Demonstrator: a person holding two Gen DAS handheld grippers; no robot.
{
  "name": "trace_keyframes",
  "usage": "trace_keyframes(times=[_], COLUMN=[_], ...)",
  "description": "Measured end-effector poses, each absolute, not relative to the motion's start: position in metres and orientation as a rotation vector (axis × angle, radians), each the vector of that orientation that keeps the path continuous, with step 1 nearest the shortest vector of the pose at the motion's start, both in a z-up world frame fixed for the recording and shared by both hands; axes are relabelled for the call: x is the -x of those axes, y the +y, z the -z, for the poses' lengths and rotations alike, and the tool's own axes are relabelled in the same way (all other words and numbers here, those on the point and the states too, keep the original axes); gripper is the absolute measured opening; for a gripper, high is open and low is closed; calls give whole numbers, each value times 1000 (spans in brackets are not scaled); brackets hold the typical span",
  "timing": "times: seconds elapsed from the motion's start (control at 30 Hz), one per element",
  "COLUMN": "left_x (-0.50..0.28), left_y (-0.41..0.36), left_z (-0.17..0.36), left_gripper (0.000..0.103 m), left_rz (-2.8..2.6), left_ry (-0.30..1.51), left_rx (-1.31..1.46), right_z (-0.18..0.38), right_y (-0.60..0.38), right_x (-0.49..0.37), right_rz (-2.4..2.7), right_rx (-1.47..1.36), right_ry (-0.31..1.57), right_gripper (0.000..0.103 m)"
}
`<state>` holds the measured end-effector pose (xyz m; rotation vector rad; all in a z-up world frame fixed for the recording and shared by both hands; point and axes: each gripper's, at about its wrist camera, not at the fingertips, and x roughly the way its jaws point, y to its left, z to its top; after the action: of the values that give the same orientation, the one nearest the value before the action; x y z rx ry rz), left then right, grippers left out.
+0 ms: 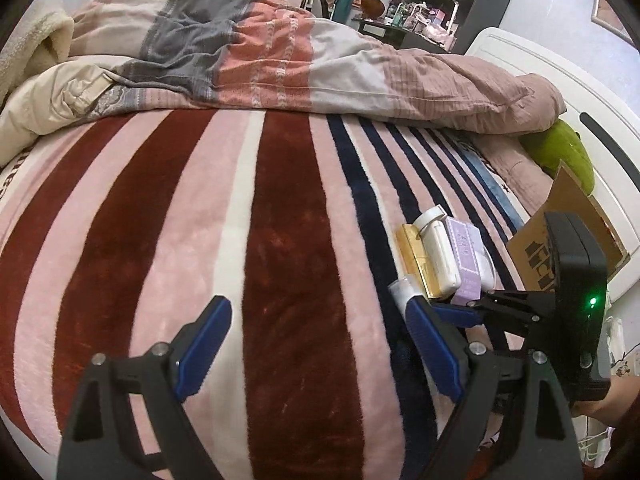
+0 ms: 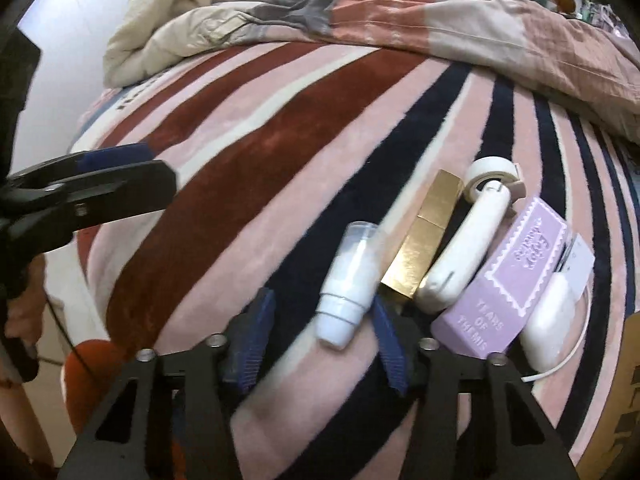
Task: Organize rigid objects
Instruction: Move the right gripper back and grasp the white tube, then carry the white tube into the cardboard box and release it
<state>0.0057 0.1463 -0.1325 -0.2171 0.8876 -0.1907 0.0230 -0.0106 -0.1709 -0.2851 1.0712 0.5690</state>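
On a striped blanket (image 2: pixel 280 152), a white tube (image 2: pixel 348 280), gold box (image 2: pixel 424 236), white roller (image 2: pixel 464 248) and purple box (image 2: pixel 516 276) lie side by side. The right gripper (image 2: pixel 320 332) gapes around the tube's end; the left gripper (image 1: pixel 316 340) hangs released nearby.

On the lilac box (image 2: pixel 516 280) lying on my bed I can read "TEARS OF THEMIS" along its near side; the curly logo on its top face is too blurred to read.
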Motion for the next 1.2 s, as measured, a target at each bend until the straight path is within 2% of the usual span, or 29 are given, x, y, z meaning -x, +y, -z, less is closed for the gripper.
trace_keyframes(times=[0.03, 0.37, 0.63, 0.7, 0.9, 0.97, 1.2], left_x=[-5, -4, -7, -10, -29, -40, -76], left_y=[146, 124, 77, 64, 1, -22, -118], left_z=[132, 107, 62, 51, 19, 11, 0], left_gripper=[87, 87, 86, 81, 46, 43, 43], left_rz=[189, 242, 406, 447, 614, 662, 801], left_ry=[889, 887, 846, 832, 793, 789, 835], left_rx=[217, 205, 242, 260, 244, 237, 142], right_z=[170, 140, 74, 58, 15, 5, -17], right_y=[-10, -17, -42, -54, -110, -131, -215], right_x=[-23, -7, 11, 15, 18, 14, 1], right_rz=[-561, -659, -792, -813, -807, -778, -647], right_rx=[292, 327, 317, 316, 291, 279, 253], right_ry=[1051, 972, 825, 785, 682, 666, 664], right_gripper=[21, 20, 20, 20, 20, 20, 20])
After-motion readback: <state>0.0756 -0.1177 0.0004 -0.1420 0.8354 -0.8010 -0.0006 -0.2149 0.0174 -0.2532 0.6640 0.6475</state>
